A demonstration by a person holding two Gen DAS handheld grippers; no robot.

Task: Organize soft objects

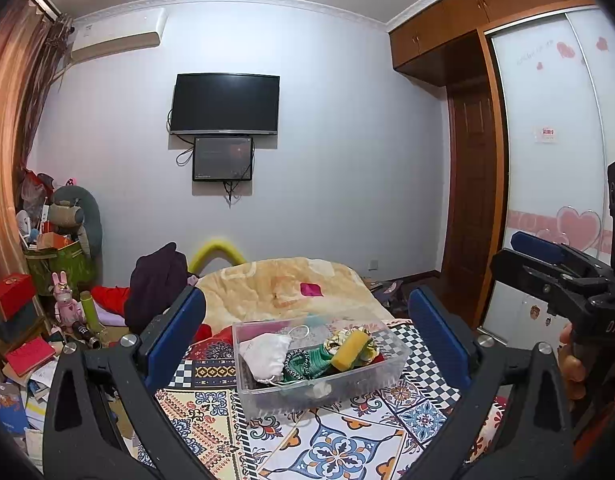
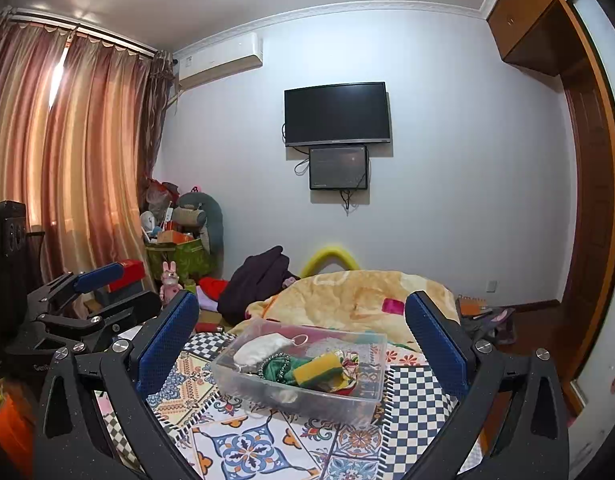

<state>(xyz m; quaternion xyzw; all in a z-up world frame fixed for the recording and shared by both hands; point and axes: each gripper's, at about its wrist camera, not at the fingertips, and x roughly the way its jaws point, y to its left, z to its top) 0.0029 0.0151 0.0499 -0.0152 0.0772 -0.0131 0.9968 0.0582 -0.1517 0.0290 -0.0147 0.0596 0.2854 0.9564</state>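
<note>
A clear plastic bin stands on the patterned bedspread; it also shows in the right wrist view. In it lie a white cloth pouch, a green fabric piece and a yellow sponge, seen again as the pouch and sponge. My left gripper is open and empty, held above and before the bin. My right gripper is open and empty, likewise above the bin. The right gripper shows at the left view's right edge.
A beige blanket with a pink item lies behind the bin. A dark garment sits at the bed's left. Boxes, books and toys clutter the floor at left. A wardrobe stands at right.
</note>
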